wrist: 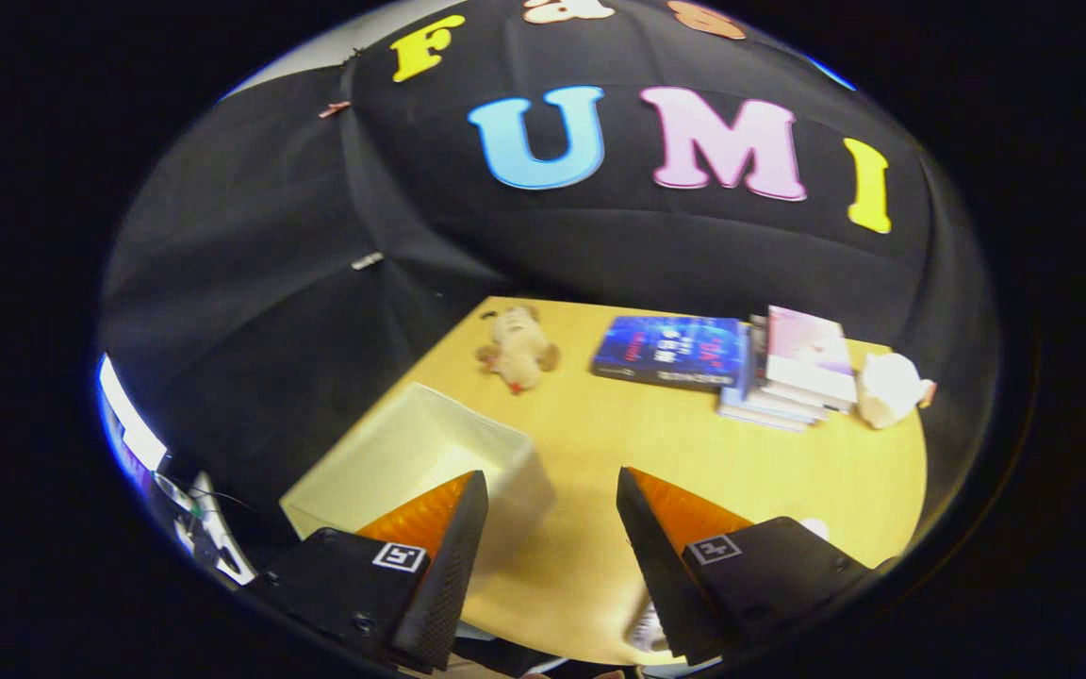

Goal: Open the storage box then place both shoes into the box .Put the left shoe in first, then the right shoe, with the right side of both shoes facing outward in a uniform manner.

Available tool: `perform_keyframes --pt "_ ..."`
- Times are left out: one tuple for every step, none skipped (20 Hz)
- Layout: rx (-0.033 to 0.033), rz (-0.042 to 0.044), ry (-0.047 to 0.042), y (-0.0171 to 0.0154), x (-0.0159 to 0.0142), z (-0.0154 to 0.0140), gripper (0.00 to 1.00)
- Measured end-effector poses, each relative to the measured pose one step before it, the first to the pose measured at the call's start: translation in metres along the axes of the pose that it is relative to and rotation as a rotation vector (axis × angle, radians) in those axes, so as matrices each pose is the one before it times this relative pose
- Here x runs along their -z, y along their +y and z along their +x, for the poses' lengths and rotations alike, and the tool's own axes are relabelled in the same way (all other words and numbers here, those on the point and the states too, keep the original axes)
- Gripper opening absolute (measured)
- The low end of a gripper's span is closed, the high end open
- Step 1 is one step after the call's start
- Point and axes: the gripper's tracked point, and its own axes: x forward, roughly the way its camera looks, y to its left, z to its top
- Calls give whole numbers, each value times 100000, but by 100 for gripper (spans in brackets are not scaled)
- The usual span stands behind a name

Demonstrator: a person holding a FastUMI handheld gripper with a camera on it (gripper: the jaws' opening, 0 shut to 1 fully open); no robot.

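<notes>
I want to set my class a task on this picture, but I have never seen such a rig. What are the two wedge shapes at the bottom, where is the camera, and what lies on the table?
The two wedges are the fingers of a hand-held gripper; a person carries it. The camera rides on the gripper and looks forward along those fingers, with a wide fisheye lens. The fingers stand apart and hold nothing. Just ahead of one finger is an open, pale storage box on the wooden table. Beyond the fingers lie a plush toy, a blue book, a stack of books and a white soft toy. Something white lies beneath the other finger; I cannot tell what it is.
</notes>
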Motion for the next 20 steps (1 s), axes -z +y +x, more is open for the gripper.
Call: perform_keyframes --pt "4006 1994 2406 -2059 1065 -604 85" --pt "3265 2264 3167 -1975 1136 -525 85" --pt "3160 2052 1735 -1876 1084 -306 85" --pt "2951 1205 2313 -1571 1077 48 86" --pt "2545 697 2076 -1378 1037 57 88" --pt "1713 633 1848 -1198 1023 189 89" --pt "992 1105 1555 -935 898 251 91" --pt "284 1367 1230 -722 694 401 93" --pt "-2 1228 1339 -533 523 318 97" --pt "32 998 1188 -475 463 391 97" --pt "-585 611 808 -280 293 551 97" --pt "-191 328 600 -211 211 556 97" --pt "-283 -58 757 -156 227 340 97" --pt "-206 -197 320 -53 234 224 97" --pt "-125 5 -488 -22 112 207 97" --pt "-486 292 30 -58 393 241 98" --pt "-582 615 1352 -122 676 238 97" --pt "-952 860 1337 24 549 471 97" --pt "-769 629 977 45 380 383 97" --pt "-91 379 957 -135 232 351 97"
